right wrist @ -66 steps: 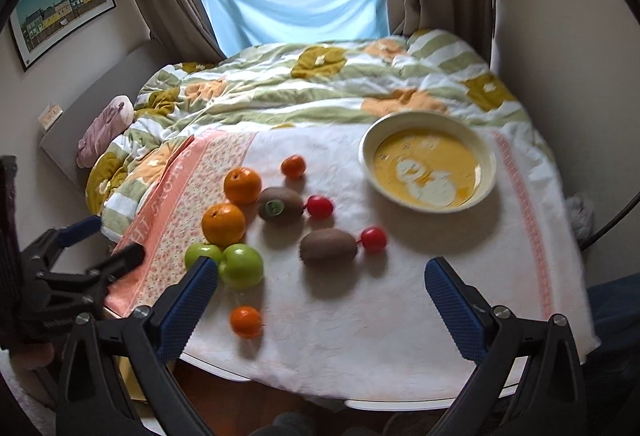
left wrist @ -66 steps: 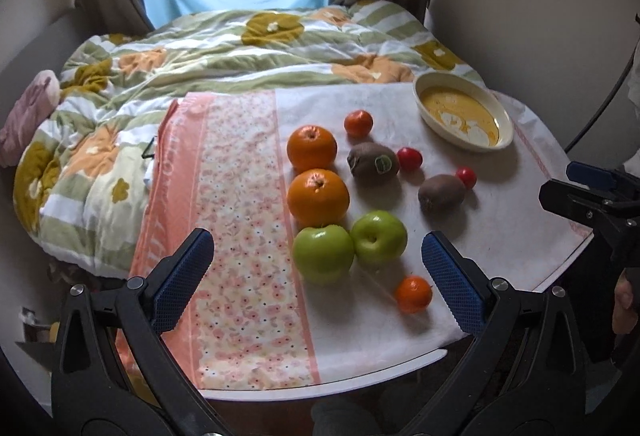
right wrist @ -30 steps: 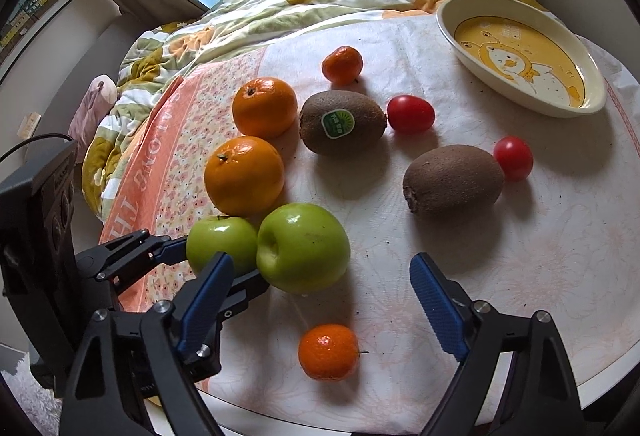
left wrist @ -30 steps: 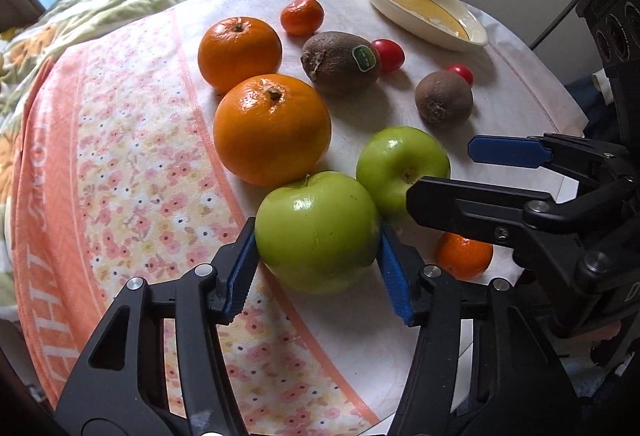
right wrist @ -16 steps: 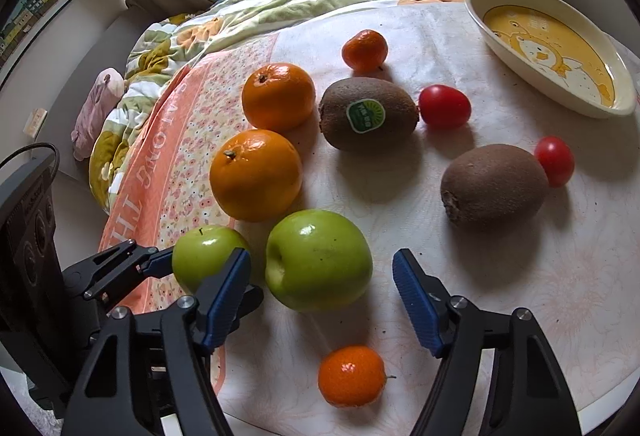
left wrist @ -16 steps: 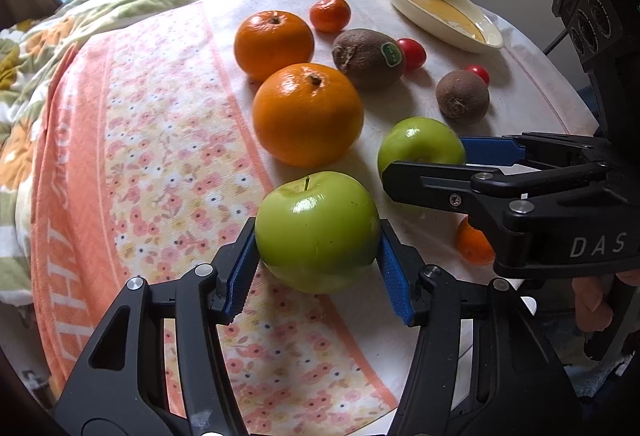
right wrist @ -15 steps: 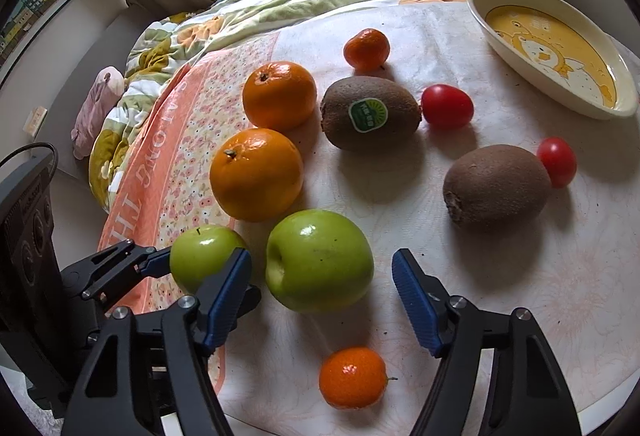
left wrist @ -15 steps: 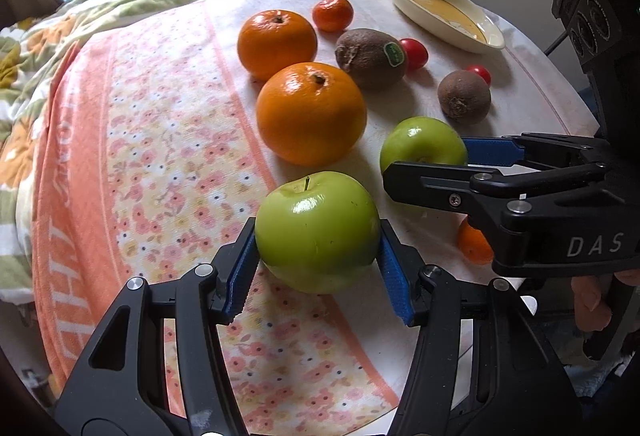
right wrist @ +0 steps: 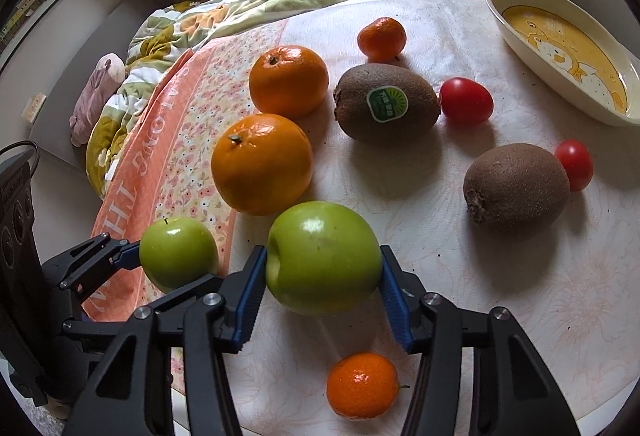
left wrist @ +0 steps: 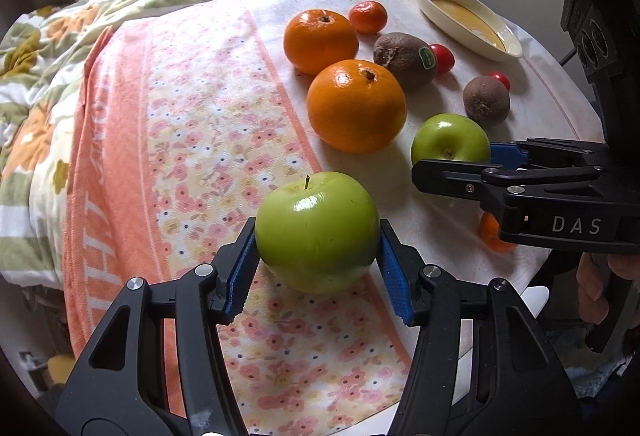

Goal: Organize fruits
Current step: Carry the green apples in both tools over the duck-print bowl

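You have two green apples, two oranges, two kiwis, two tangerines, two cherry tomatoes and one dish (right wrist: 560,48) on the surface (right wrist: 520,300). Your left claw (left wrist: 318,268) grips one green apple (left wrist: 317,232), stem up, over the floral cloth (left wrist: 192,140). Your right claw (right wrist: 324,288) is clamped on the other green apple (right wrist: 324,256), stem end toward nine o'clock, at six o'clock of the near orange (right wrist: 262,164). Both kiwis lie lengthwise from nine to three.
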{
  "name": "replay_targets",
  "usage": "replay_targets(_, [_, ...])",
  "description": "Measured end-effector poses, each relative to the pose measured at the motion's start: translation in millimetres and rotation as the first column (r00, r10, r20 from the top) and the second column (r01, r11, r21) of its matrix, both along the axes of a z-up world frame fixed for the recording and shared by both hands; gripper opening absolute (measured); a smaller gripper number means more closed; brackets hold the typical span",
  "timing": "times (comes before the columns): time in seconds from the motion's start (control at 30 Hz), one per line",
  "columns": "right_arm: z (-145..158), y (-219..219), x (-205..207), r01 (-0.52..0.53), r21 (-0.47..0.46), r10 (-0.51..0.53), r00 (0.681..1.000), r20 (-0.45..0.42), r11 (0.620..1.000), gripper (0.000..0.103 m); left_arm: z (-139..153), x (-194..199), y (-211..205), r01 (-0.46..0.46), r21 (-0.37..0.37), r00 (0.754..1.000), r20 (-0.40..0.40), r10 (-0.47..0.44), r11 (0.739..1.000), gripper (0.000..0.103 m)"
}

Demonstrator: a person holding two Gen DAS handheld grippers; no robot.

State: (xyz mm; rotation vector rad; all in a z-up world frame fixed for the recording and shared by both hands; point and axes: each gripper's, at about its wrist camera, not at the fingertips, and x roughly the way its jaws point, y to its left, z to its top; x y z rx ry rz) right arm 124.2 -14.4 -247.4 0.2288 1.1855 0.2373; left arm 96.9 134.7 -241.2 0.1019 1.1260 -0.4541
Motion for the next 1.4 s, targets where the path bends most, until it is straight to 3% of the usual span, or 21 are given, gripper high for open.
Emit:
replay_targets(0.4, [36.3,4.7,-6.1,-0.009,0.008,0.008,0.998,0.067,1.0,0.05,34.1,-2.6,8.1,-0.035,-0.021,0.998,0.048,0.036,0.999,0.059])
replay_targets(0.77, [94.1,-29.0,-5.5,0.031,0.02,-0.034,0.986,0.164,0.999,0.05,95.4,8.7,-5.7,-0.065,-0.023,0.988,0.137,0.068,0.998,0.06])
replay_targets(1.13, [142.3,-119.6,26.3,0.033,0.009,-0.034,0.968,0.249,0.999,0.05,144.0,49.3,-83.3,-0.097,-0.059,0.97,0.22,0.108,0.994,0.06])
replay_targets(1.4, [143.9,-191.9,65.0,0.019,-0.001,-0.018,0.969,0.246,1.0,0.05,136.8,96.5,-164.2,-0.095,-0.095,0.973,0.203,0.112,0.991,0.06])
